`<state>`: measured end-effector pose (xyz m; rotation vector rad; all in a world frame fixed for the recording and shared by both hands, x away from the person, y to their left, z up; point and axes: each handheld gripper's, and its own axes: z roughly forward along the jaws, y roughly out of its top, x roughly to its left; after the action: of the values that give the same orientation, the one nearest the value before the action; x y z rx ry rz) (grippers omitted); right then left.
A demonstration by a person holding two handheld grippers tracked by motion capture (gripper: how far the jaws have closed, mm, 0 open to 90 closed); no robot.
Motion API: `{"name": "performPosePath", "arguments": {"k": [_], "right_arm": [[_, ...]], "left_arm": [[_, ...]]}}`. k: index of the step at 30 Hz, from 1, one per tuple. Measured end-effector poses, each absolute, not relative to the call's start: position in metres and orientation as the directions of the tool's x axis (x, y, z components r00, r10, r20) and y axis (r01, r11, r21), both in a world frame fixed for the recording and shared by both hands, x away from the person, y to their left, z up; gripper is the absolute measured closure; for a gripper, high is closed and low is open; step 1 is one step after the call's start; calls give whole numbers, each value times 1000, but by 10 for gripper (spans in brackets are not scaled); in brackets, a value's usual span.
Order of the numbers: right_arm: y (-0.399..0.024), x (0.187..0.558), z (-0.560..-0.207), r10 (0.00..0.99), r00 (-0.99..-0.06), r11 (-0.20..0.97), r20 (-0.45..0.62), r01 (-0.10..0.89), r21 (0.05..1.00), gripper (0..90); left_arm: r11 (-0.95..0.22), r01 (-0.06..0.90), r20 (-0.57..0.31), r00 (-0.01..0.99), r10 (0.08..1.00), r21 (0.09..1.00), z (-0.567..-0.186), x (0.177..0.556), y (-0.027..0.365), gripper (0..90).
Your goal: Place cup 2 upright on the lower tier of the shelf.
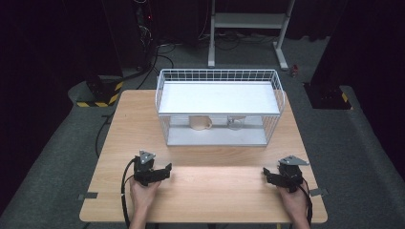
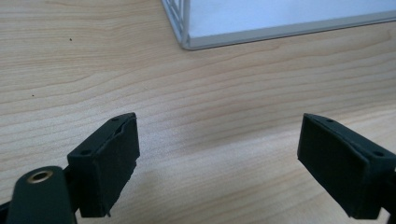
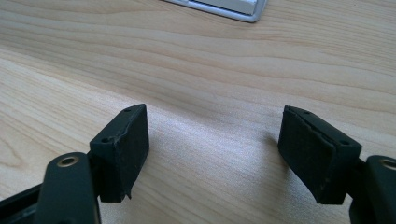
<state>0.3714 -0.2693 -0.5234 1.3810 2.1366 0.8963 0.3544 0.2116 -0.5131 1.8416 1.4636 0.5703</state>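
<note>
A white wire rack (image 1: 219, 106) with two shelves stands at the far middle of the wooden table (image 1: 205, 191). On its lower shelf sit a cream mug (image 1: 199, 122) and a clear glass cup (image 1: 235, 123). My left gripper (image 1: 165, 169) rests low over the near left of the table, held by a hand, jaws wide apart with only bare wood between them (image 2: 217, 140). My right gripper (image 1: 266, 174) sits at the near right, also open and empty (image 3: 212, 135). The rack's base corner (image 2: 187, 44) shows ahead of the left jaws.
Beyond the table lie a dark floor, cables (image 1: 143, 71), a black-and-yellow striped base (image 1: 98, 95) at the left and a white metal stand (image 1: 248, 28) at the back. Grey brackets (image 1: 88, 195) stick out at the table's near corners.
</note>
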Motion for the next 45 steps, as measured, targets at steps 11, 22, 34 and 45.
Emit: {"name": "performPosePath", "arguments": {"k": [11,22,34,45], "right_arm": [[-269,371,-523,915,-404,291,-17,629,721,247],[-269,371,-523,914,-405,293,-18,628,721,247],[-269,372,-524,914,-406,293,-18,627,722,247],[-269,372,-524,915,-402,290,-16,629,721,248]], "left_arm": [[-137,670,-41,243,969,730,-524,365,207,133],[-153,660,-7,233,972,735,-528,367,203,134],[-170,660,14,235,972,732,-529,367,201,145],[-167,661,10,235,972,731,-528,367,201,149]]}}
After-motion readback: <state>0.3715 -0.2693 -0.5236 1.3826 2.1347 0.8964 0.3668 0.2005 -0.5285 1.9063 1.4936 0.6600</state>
